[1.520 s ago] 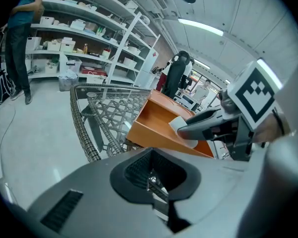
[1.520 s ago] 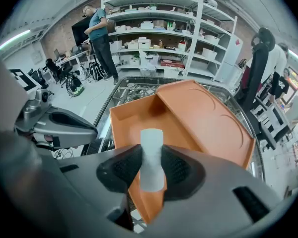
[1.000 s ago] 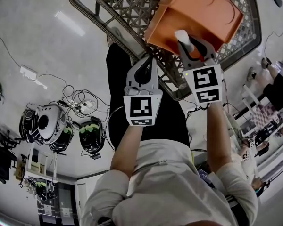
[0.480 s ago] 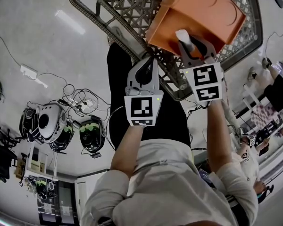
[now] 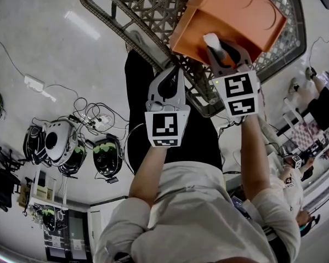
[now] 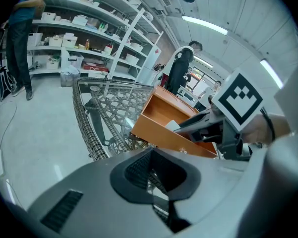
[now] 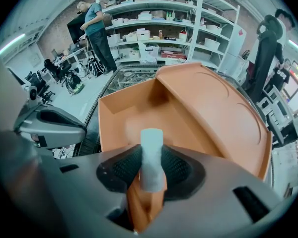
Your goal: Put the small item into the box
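1. Nearest: my left gripper (image 6: pixel 152 168), jaws pressed together with nothing between them.
2. My right gripper (image 7: pixel 151 171), pads pinching a small white soft rectangular block (image 7: pixel 151 150), held upright.
3. Beyond: an orange rectangular box (image 7: pixel 129 115), lid swung open. I hold the block above its near wall.
4. Farthest: the brown woven wicker frame (image 5: pixel 148 10) carrying the box.
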A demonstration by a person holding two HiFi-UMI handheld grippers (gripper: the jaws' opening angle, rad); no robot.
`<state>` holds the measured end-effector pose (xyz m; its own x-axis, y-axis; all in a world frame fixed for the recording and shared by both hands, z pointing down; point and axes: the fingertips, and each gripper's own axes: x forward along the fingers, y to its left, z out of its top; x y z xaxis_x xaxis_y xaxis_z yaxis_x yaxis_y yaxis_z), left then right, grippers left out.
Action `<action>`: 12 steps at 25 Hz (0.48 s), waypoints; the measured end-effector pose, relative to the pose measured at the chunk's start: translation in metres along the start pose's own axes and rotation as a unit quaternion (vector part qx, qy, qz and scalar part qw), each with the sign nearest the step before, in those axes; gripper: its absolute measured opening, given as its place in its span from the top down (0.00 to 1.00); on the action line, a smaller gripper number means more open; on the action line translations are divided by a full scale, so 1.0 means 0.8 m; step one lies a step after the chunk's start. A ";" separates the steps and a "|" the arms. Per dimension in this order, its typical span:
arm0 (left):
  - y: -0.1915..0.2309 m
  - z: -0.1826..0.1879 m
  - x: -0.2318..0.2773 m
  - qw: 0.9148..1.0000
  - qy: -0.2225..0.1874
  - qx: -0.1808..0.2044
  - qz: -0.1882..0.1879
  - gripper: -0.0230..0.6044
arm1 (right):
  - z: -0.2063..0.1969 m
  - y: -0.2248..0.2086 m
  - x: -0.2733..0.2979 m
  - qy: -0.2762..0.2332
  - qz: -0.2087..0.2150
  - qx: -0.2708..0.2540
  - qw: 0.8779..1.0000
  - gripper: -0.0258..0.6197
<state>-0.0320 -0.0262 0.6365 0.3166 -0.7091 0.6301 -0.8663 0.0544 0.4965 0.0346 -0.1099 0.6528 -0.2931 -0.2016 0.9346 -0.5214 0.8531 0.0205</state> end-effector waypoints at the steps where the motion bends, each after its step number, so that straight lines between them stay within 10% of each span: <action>1: -0.001 0.001 -0.001 1.000 0.000 0.000 0.000 0.95 | 0.001 0.000 0.000 0.000 0.001 0.001 1.000 0.77; 12: 0.000 -0.002 -0.002 1.000 0.003 -0.001 0.000 0.95 | 0.001 -0.002 0.002 0.002 0.005 0.009 1.000 0.77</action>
<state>-0.0318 -0.0241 0.6360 0.3182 -0.7046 0.6343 -0.8659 0.0564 0.4970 0.0341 -0.1118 0.6542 -0.2950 -0.1909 0.9362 -0.5333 0.8459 0.0044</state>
